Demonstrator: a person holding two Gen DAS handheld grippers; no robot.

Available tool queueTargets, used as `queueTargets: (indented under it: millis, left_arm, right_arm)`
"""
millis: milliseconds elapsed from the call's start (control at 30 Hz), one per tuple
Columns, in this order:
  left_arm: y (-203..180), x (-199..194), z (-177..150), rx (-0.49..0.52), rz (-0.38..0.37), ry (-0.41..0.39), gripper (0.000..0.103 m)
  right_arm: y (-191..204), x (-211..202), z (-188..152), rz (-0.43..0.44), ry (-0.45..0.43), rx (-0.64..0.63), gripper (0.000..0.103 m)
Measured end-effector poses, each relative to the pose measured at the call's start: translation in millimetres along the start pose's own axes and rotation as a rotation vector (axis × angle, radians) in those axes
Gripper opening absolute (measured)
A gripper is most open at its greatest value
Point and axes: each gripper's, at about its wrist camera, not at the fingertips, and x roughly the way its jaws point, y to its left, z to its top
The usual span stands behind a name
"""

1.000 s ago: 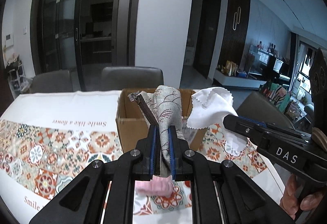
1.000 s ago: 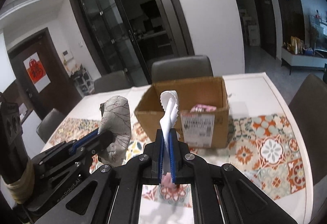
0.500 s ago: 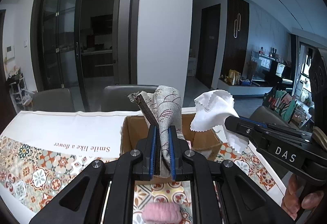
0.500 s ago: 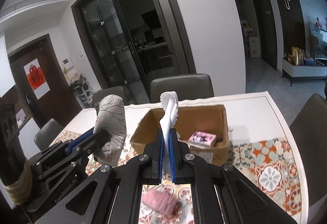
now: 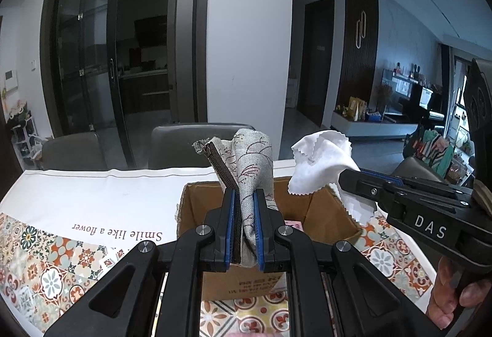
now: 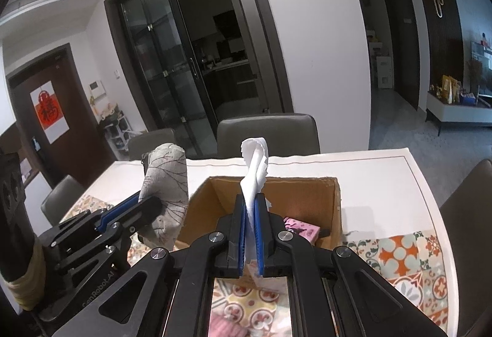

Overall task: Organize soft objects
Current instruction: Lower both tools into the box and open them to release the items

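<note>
The grey fabric pouch (image 5: pixel 252 158) with its dark zipper and branch print stands up out of my left gripper (image 5: pixel 244 232), whose blue pads are clamped on its lower part; it hangs in the air over the near wall of the cardboard box (image 5: pixel 326 214). The white cloth (image 6: pixel 255 171) with zigzag-cut edges is pinched the same way in my right gripper (image 6: pixel 251 234), the jaws squeezed almost together on the thin fabric, the loose end twisting upward above the box's open top. In the left wrist view that cloth (image 5: pixel 323 162) billows just right of the pouch, the two close but apart, and a hand (image 5: pixel 455 300) grips the handle at the lower right edge. In the right wrist view the pouch (image 6: pixel 166 183) sits to the left, beside the box's left wall.

The box (image 6: pixel 307 192) stands on the table (image 6: pixel 384 177), near the middle of the patterned runner (image 6: pixel 409 257), well in from the far edge where grey chairs (image 6: pixel 267 134) are drawn up. Inside it, against the right wall, lies a small pink packet (image 6: pixel 301 228). Something pink and fuzzy (image 6: pixel 227 326) lies on the runner below my right gripper, by the near edge, mostly hidden by the gripper frame.
</note>
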Motion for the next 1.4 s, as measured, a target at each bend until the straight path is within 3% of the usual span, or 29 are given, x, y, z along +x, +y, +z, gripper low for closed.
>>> queueTargets:
  millis: [533,733,867,1033,1067,1233,1400]
  left_arm:
    - [-2,81,-20,0.028,0.013,0.143,0.015]
    - [-6,96,-28,0.046,0.014,0.171,0.026]
    - [-5,98,-28,0.043,0.015,0.181,0.038]
    - [-5,93,-27,0.045,0.025,0.17,0.049]
    - [-3,92,-27,0.045,0.026,0.17,0.053]
    - [-1,82,-26,0.024,0.036,0.164,0.054]
    - [0,63,-24,0.017,0.04,0.14,0.057]
  right_arm:
    - [-35,78,-16,-0.044,0.141,0.014,0.007]
    - [-48,98,-24,-0.062,0.19,0.031,0.007]
    - [-48,103,-27,-0.077,0.201,0.031,0.008]
    - [-50,105,-27,-0.094,0.207,0.037,0.028]
    - [-49,104,-28,-0.099,0.203,0.034,0.028]
    - [-46,93,-28,-0.115,0.188,0.031,0.029]
    - [-40,74,-26,-0.137,0.15,0.03,0.037]
